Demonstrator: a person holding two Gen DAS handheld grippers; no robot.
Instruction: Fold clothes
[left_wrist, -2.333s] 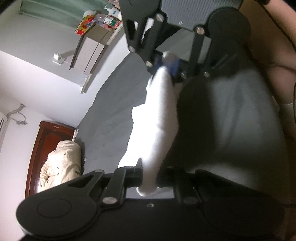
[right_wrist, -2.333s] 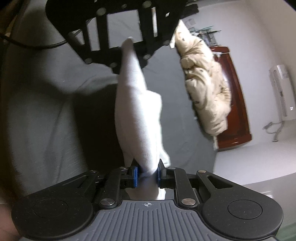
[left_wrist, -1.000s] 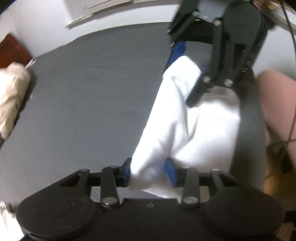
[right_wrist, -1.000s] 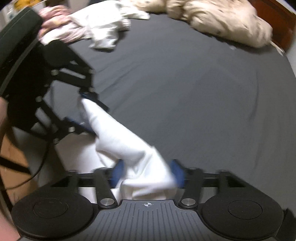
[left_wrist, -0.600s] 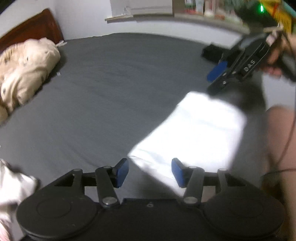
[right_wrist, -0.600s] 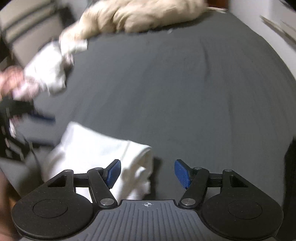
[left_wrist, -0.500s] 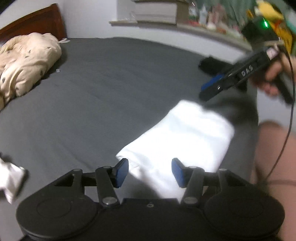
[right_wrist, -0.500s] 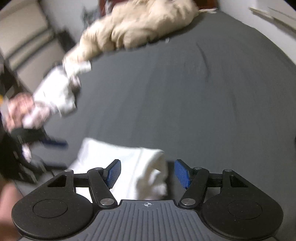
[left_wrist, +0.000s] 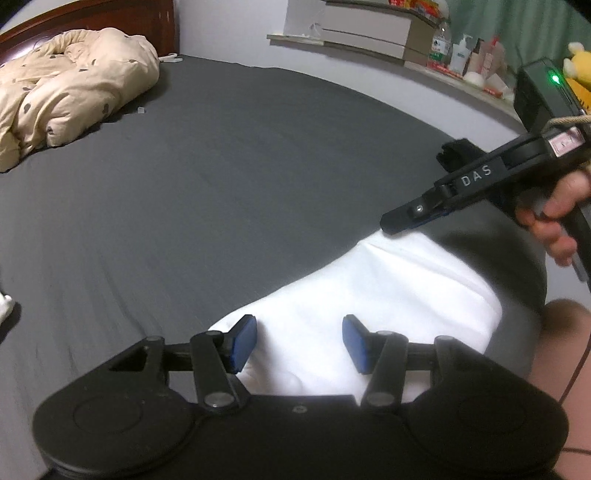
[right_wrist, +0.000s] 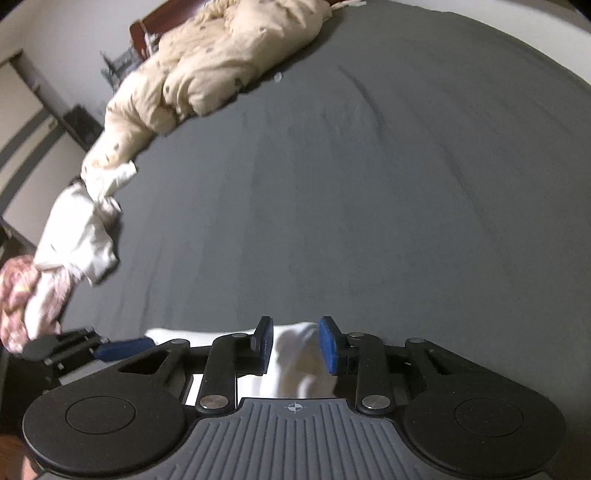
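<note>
Two views share one dark grey bed sheet (left_wrist: 229, 177), which fills most of each. Only the right wrist view shows the loose heap of pale and pink floral clothes (right_wrist: 66, 254) at the sheet's left edge; only the left wrist view shows the shelf of bottles (left_wrist: 458, 51) along the far wall. A cream spotted duvet (left_wrist: 70, 88) lies bunched at the far left in both. The folded white garment (left_wrist: 373, 291) lies flat on the near part of the sheet. The left gripper (left_wrist: 299, 343) hovers over its near edge, jaws apart and not pressing the cloth. The right gripper (right_wrist: 293, 345), gripped by a hand (left_wrist: 557, 221), is closing with the garment's raised corner between its blue pads (right_wrist: 328, 345); whether they press it is unclear. Each gripper's black body hides the cloth's nearest edge.
</note>
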